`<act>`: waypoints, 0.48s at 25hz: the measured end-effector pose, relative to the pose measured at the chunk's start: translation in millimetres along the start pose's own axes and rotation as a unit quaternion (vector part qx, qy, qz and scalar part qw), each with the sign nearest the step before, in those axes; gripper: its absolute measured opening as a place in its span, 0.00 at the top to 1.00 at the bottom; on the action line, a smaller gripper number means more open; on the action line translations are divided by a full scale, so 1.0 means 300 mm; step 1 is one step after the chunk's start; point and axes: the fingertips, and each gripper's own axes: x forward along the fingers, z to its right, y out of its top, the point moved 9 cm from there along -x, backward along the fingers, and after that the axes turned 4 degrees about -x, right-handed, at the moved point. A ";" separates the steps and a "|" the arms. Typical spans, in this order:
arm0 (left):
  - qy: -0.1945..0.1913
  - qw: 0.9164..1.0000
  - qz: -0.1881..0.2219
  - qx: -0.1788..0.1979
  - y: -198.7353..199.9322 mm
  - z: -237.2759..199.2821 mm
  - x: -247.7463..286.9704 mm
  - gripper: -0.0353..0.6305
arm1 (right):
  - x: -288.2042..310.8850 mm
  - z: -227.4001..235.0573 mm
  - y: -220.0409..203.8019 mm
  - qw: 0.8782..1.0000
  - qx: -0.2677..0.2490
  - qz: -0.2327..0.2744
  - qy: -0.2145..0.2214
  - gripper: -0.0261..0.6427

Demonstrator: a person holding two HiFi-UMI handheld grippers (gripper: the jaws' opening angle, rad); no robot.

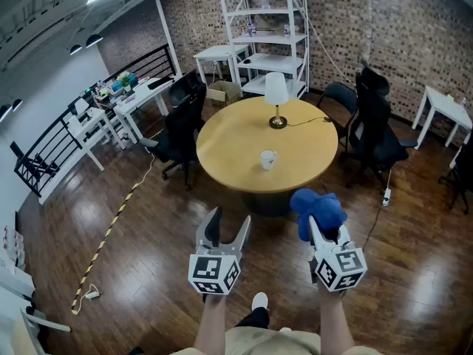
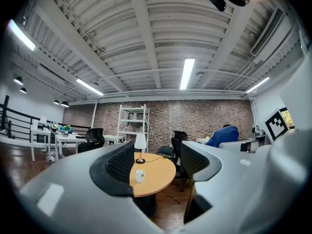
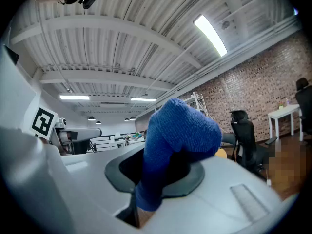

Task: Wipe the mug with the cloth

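1. Left tool (image 1: 230, 220): I read its jaws as spread wide with nothing between them. It is held level over the wooden floor (image 1: 148, 235), short of the bench's near edge.
2. Right tool (image 1: 318, 226): its jaws are pinching the blue cloth (image 1: 318, 207), which bunches up in a lump above them. It is held level alongside the left tool, also short of the bench.
3. Mug (image 1: 267, 158): white and upright, it stands on the round wooden bench (image 1: 222, 143) a little nearer me than the bench's centre. It is well apart from both tools, and in the left gripper view it sits in the gap between the jaws.
4. Table lamp (image 1: 276, 98): it has a white shade and a dark metal base. It stands on the bench beyond the mug, with its cord trailing toward the bench's right edge.
5. Black office chairs (image 1: 373, 128): I count them on both the left and right sides of the bench.
6. White shelving unit (image 1: 262, 21): it stands against the brick wall beyond the bench.
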 end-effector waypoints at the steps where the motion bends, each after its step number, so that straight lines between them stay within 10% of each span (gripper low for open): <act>1: -0.003 1.000 0.001 -0.001 0.009 -0.033 0.038 0.51 | 0.045 0.001 0.013 1.000 -0.003 0.002 -0.003 0.85; 12: -0.015 0.999 0.001 -0.030 0.028 -0.409 0.393 0.53 | 0.487 -0.005 0.064 1.000 -0.019 -0.005 -0.020 0.85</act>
